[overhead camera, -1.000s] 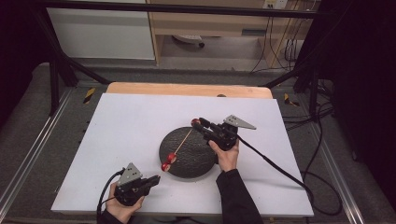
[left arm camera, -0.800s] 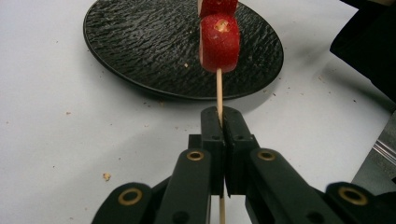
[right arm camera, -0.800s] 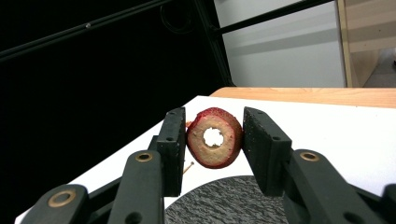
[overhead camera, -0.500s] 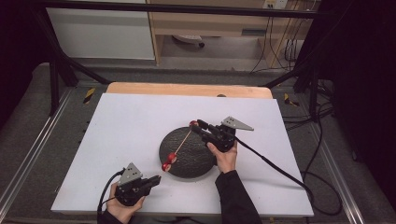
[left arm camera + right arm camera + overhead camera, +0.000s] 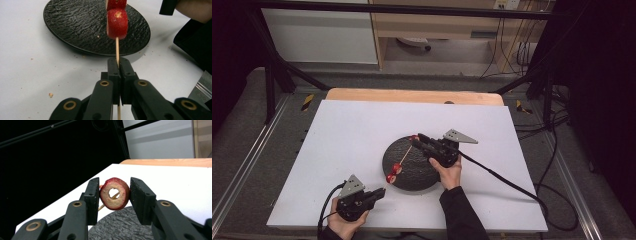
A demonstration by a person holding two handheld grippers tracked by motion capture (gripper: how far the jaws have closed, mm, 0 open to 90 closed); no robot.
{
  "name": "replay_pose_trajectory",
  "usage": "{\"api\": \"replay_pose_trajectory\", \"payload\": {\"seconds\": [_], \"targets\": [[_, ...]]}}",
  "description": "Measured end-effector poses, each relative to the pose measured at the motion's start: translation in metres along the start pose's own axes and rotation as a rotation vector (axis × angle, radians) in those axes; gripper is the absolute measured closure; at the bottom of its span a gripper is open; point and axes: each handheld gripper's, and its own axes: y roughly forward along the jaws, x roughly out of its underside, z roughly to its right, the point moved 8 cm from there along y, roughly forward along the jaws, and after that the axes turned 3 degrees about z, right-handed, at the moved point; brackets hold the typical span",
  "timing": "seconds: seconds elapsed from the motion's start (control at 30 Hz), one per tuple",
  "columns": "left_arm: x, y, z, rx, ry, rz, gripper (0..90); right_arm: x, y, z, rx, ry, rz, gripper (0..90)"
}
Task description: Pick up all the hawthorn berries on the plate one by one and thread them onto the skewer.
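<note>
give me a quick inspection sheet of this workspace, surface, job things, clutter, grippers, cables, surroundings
surface: white rectangular table top, wooden strip along its far edge, a few crumbs near the plate
job's things: round black textured plate; thin wooden skewer carrying red fruit slices over the plate; one red cored fruit ring at the skewer's far tip
clutter: nothing seen
grippers: left gripper shut on the skewer's near end; right gripper holds the ring between its pads, skewer tip at the ring's hole
cables: black cable trails from the right gripper across the table; more on the floor at right
surroundings: black frame bars, white cabinet, grey floor
</note>
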Motion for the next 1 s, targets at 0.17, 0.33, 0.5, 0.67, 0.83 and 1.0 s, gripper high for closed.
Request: {"api": "replay_pose_trajectory", "payload": {"seconds": [0.17,0.33,0.5,0.67,0.83,1.0], "targets": [[0.001,0.001,0.003,-0.004,0.006,0.014,88.5,0.001,-0.001,-0.003,0.003,0.011,0.010,61.3],[0.003,0.002,0.005,-0.006,0.020,0.026,88.5,-0.001,-0.003,-0.006,0.000,0.026,0.016,61.4],[0.000,0.000,0.005,-0.015,0.029,0.054,88.5,-0.002,-0.003,-0.004,0.008,0.058,0.004,61.4],[-0.003,-0.001,0.005,-0.008,0.011,0.072,88.6,-0.007,-0.005,-0.005,-0.003,0.081,0.015,61.8],[-0.002,0.001,0.009,0.023,-0.059,0.087,88.6,-0.008,-0.003,-0.007,0.013,0.073,0.069,62.3],[-0.002,0.002,0.013,0.035,-0.098,0.075,88.6,-0.002,-0.003,-0.003,0.046,-0.020,0.044,62.5]]}}
